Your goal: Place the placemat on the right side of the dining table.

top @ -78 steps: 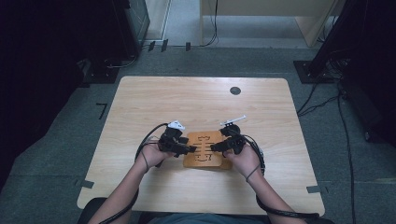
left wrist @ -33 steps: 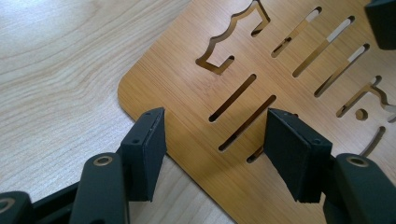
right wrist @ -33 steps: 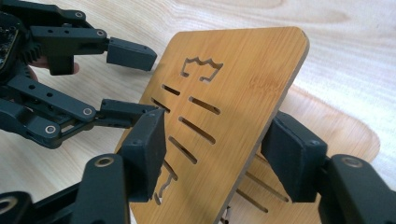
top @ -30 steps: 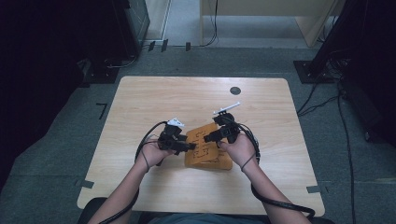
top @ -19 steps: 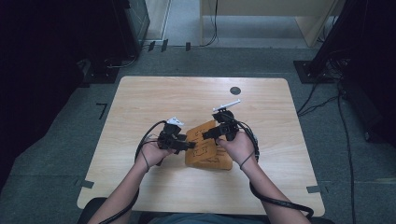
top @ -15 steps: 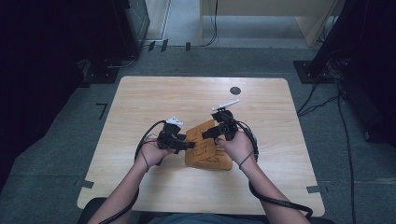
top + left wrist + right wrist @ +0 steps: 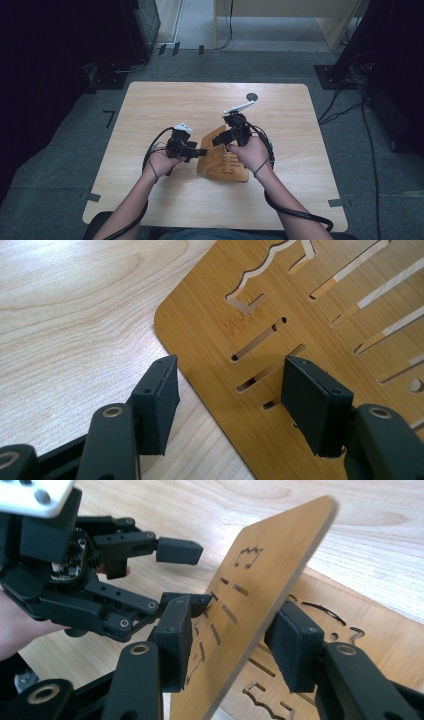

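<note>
**Slotted bamboo panel tilted up in the right tongs, left tongs spread at its edge**

In the high view, two flat honey-brown bamboo boards with cut-out slots sit near the middle of the pale wooden table (image 7: 150,110). One, the lower slotted bamboo board (image 7: 231,169), lies flat on the tabletop. The other, the raised slotted bamboo panel (image 7: 214,146), stands tilted on edge, leaning up from the flat board's nine o'clock side.

The right gripper (image 7: 220,140) reaches in from three o'clock, held in the person's right hand (image 7: 250,152). In the right gripper view its two black jaws sit one on each face of the raised panel (image 7: 260,580), with both pads (image 7: 295,645) apparently pressed against the wood, so it is clamped on the panel; the contact on the far pad is partly hidden, so this is likely rather than certain. The flat board (image 7: 370,630) shows beneath, at four o'clock of the panel.

The left gripper (image 7: 199,151) comes in from nine o'clock, in the person's left hand (image 7: 162,162). In the left gripper view its jaws stand well apart, and a rounded corner of a slotted board (image 7: 310,315) lies between them, one pad (image 7: 312,407) over the wood and the other over bare table (image 7: 75,315). Neither pad presses the board. In the right gripper view the left gripper (image 7: 192,575) sits just beside the panel's slotted face, at nine o'clock of it.
</note>
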Available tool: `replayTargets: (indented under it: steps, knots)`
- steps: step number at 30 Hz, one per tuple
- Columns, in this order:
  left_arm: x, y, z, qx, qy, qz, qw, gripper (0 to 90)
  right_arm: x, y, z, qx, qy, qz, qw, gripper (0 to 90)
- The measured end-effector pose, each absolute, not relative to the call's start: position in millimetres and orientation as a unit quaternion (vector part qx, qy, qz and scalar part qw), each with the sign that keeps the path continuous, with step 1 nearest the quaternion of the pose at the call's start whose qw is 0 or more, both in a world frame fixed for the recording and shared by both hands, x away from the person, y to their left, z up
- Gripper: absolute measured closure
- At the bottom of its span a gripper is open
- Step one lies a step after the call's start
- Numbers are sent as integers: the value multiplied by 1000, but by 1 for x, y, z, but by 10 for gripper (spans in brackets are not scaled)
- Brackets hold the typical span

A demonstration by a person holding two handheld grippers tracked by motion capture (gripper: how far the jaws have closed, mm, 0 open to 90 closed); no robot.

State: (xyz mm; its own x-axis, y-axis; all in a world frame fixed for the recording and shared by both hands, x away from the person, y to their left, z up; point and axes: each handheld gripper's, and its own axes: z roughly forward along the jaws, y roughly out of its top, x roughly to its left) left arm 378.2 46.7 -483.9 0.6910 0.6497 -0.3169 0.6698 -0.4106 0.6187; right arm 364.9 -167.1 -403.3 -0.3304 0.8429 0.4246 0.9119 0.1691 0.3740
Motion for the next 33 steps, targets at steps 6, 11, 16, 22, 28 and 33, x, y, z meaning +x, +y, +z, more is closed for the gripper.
replayTargets:
  steps: [6, 11, 16, 22, 28, 33]
  knots:
    - [380, 48, -482, 837, 396, -11, 378, 403, 367, -149, -400, -564, -776, -277, 57, 548]
    - [381, 52, -481, 834, 400, -10, 381, 399, 370, -135, -398, -561, -787, -254, 27, 588]
    - [382, 53, -481, 834, 400, -8, 379, 398, 375, -130, -397, -587, -774, -235, 37, 646]
    - [382, 54, -480, 832, 403, -7, 381, 399, 378, -134, -401, -588, -776, -221, 56, 762]
    - [383, 55, -479, 830, 403, -6, 386, 397, 379, -137, -404, -595, -770, -218, 73, 774]
    - [383, 56, -479, 830, 403, -7, 384, 396, 379, -138, -403, -588, -772, -227, 76, 815]
